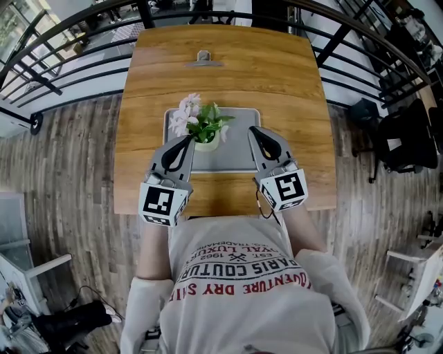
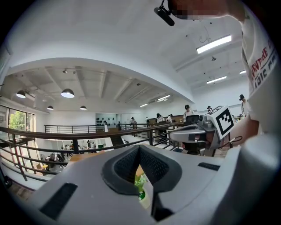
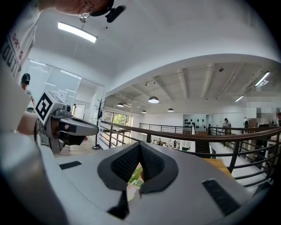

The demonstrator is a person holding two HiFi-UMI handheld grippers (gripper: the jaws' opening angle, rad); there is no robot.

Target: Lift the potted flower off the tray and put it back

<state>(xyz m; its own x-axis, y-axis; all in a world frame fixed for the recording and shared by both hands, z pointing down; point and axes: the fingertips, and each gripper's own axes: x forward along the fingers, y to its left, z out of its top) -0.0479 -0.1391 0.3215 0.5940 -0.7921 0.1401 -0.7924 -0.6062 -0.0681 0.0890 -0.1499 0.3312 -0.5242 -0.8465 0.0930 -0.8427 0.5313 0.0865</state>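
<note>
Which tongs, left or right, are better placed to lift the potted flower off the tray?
Left, probably. The left tongs end right beside the potted flower, while bare tray separates the right tongs from it. Both are shut, so either must open first.

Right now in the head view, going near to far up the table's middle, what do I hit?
Near rim of the tray → potted flower → metal clip → railing.
</note>
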